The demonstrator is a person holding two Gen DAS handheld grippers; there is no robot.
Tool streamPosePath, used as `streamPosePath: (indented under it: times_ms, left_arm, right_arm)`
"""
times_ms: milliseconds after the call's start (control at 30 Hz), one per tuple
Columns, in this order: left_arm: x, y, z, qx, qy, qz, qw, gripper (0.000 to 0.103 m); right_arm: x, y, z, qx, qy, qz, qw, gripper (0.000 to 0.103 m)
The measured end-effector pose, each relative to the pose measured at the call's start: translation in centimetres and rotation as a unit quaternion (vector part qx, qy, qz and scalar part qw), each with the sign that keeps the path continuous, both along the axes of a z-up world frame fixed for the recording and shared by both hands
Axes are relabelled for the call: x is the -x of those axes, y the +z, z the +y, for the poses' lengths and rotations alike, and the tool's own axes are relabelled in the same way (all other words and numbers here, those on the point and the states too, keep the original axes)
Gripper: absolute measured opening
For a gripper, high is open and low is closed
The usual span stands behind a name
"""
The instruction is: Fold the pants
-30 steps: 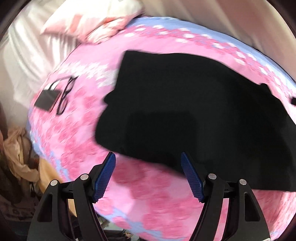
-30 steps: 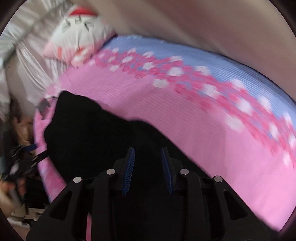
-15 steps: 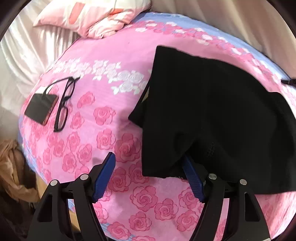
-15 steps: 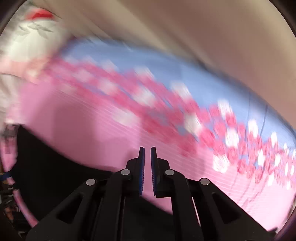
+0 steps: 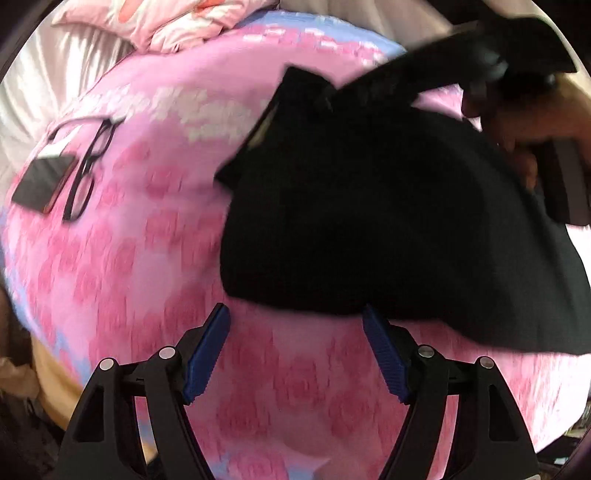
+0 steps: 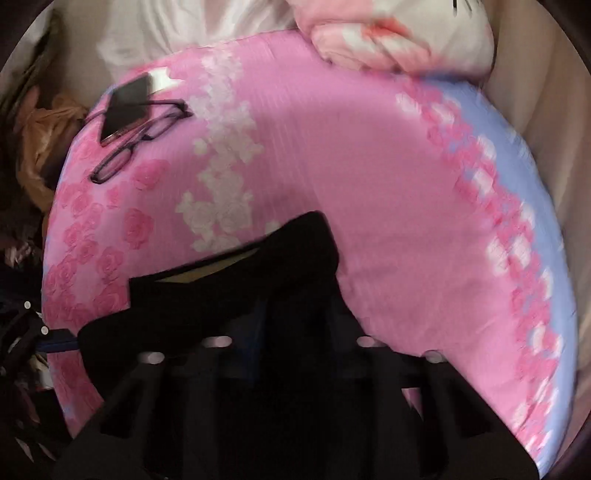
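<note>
pants (image 5: 369,206) now under right gripper (image 6: 295,314)

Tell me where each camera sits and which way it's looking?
Left wrist: sits on the left gripper, looking steeply down at the bed and pants; its open blue-padded jaws, the right gripper and a hand show.
Right wrist: on the right gripper, looking down at the bed; pants cover its jaws.
Shared: bed, pants, glasses, phone, pillow.
</note>
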State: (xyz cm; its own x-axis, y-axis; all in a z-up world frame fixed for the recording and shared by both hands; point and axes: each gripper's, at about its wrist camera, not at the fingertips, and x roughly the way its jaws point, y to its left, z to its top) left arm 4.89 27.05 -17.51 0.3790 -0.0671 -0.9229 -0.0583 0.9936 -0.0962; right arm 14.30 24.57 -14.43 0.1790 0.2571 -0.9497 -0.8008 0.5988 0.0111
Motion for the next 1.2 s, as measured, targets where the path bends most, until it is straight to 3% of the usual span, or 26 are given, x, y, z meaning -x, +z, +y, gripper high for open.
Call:
streamPosePath:
  times_ms: [133,200,267,333,367,400,433,467,533,600,633,667,733,800,900,933,967,1000,1067,1133,1200]
  left_arm:
    - [-3.7,2.5,1.1,-0.034,-0.007,-0.056,0.9978,0.072]
    - [-5.1,3.0,1.7,-0.038,-0.007,-0.061,0.9974,0.072]
    - [-5.9,3.1,2.4,-0.045,-0.008,-0.054,0.9975,0.072]
    - [-5.2,3.6,3.1,-0.054,-0.006,-0.05,0.9973,0.072]
    - [-4.7,3.9,3.5,-0.052,-0.007,-0.049,0.9974,0.073]
    - [-4.1,4.1,3.9,-0.05,-0.008,-0.046,0.9976,0.073]
    - [-3.4,4.5,4.3,-0.053,-0.007,-0.042,0.9977,0.072]
    - [-2.4,5.0,4.4,-0.07,-0.004,-0.046,0.9965,0.072]
    - [-1.3,6.4,3.6,-0.082,-0.018,-0.058,0.9948,0.072]
    - [-1.1,8.4,2.2,-0.077,-0.038,-0.079,0.9932,0.072]
    - [-1.4,9.0,1.1,-0.073,-0.046,-0.087,0.9924,0.074]
    - [-1.9,9.4,-0.4,-0.068,-0.06,-0.095,0.9914,0.082]
    - [-3.8,8.8,-3.8,-0.078,-0.084,-0.1,0.9883,0.087]
    - [-5.7,6.5,-6.2,-0.106,-0.1,-0.081,0.986,0.087]
    - [-7.3,1.3,-6.6,-0.186,-0.078,-0.019,0.9793,0.088]
    - [-7.3,0.2,-5.4,-0.182,-0.062,-0.011,0.9813,0.09]
    - [-6.8,0.4,-4.5,-0.162,-0.052,-0.02,0.9853,0.093]
    - [-6.8,0.3,-3.7,-0.154,-0.045,-0.017,0.9869,0.095]
    - [-6.8,0.5,-3.6,-0.172,-0.052,-0.02,0.9835,0.095]
    - [-6.8,0.8,-4.1,-0.198,-0.059,-0.023,0.9782,0.095]
    - [-6.9,1.3,-4.4,-0.216,-0.061,-0.028,0.974,0.095]
  right_arm:
    - [-4.3,4.0,-3.1,-0.071,-0.083,-0.004,0.994,0.006]
    - [-6.1,3.0,-3.1,-0.067,-0.095,0.0,0.993,0.015]
    - [-6.6,0.0,-2.2,-0.015,-0.07,0.015,0.997,0.017]
    - [-6.5,1.6,-3.3,-0.057,-0.087,-0.004,0.995,0.017]
    - [-6.4,3.8,-5.4,-0.11,-0.122,-0.005,0.986,0.026]
    - [-5.8,6.3,-8.4,-0.152,-0.165,-0.024,0.974,0.046]
    - [-5.3,7.5,-10.3,-0.171,-0.189,-0.042,0.966,0.054]
    - [-3.8,9.5,-14.1,-0.199,-0.225,-0.075,0.951,0.058]
    - [-1.2,10.9,-20.3,-0.201,-0.285,-0.106,0.931,0.057]
    - [1.4,10.3,-26.0,-0.146,-0.34,-0.116,0.922,0.043]
    - [2.8,9.4,-28.5,-0.114,-0.361,-0.108,0.919,0.041]
    - [4.1,8.3,-30.6,-0.096,-0.378,-0.09,0.916,0.027]
    - [6.3,5.8,-34.0,-0.065,-0.417,-0.046,0.906,0.024]
    - [7.7,4.2,-34.5,-0.074,-0.419,-0.026,0.905,0.024]
    - [6.8,1.9,-31.6,-0.092,-0.379,-0.011,0.921,0.023]
    - [5.4,0.8,-30.7,-0.073,-0.355,-0.023,0.932,0.021]
    - [3.8,0.0,-30.2,-0.051,-0.348,-0.047,0.935,0.021]
    - [2.6,-0.5,-30.0,-0.053,-0.358,-0.056,0.931,0.021]
    - [-0.5,-0.9,-32.1,-0.102,-0.393,-0.037,0.913,0.022]
    - [-0.8,0.6,-32.1,-0.103,-0.396,-0.047,0.911,0.024]
    - [1.0,2.7,-30.9,-0.138,-0.376,-0.052,0.915,0.024]
